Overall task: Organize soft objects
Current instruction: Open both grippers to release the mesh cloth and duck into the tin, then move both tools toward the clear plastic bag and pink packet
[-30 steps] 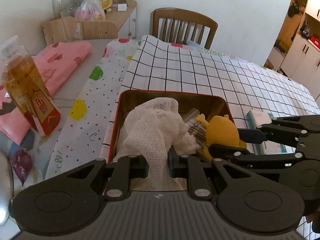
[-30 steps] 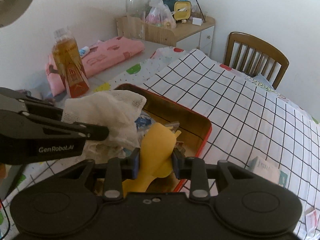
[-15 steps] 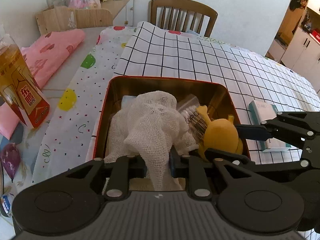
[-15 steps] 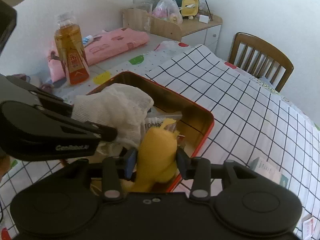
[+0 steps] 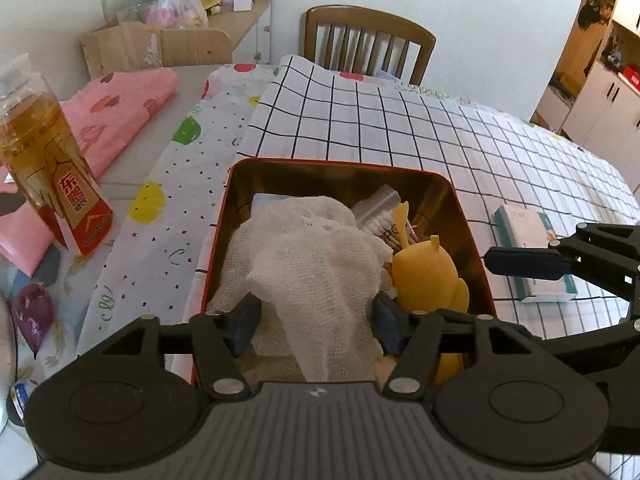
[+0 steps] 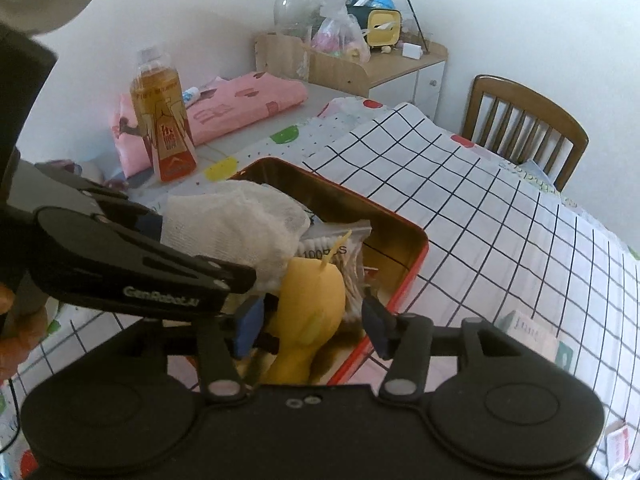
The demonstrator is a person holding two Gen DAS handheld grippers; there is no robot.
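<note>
both jaws just opened wide – gauze cloth [image 5: 308, 256] and yellow toy [image 6: 316, 300] released in tin [image 5: 460, 200] – cloth may snag left pad on withdrawal.

**Surfaces before you**

You see a glossy metal tin [image 5: 464, 216], gold inside, red-rimmed. A coarse open-weave gauze cloth [image 5: 308, 256] and a smooth matt yellow rubbery toy [image 5: 424, 276] lie in it. A clear plastic bottle [image 5: 44, 152] shines; the wooden chair [image 5: 368, 36] looks varnished.

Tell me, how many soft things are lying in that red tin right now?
2 that I can see: a white gauze cloth heaped on the left of the red tin, and a yellow soft toy beside it on the right. Others may be hidden under the cloth.
</note>
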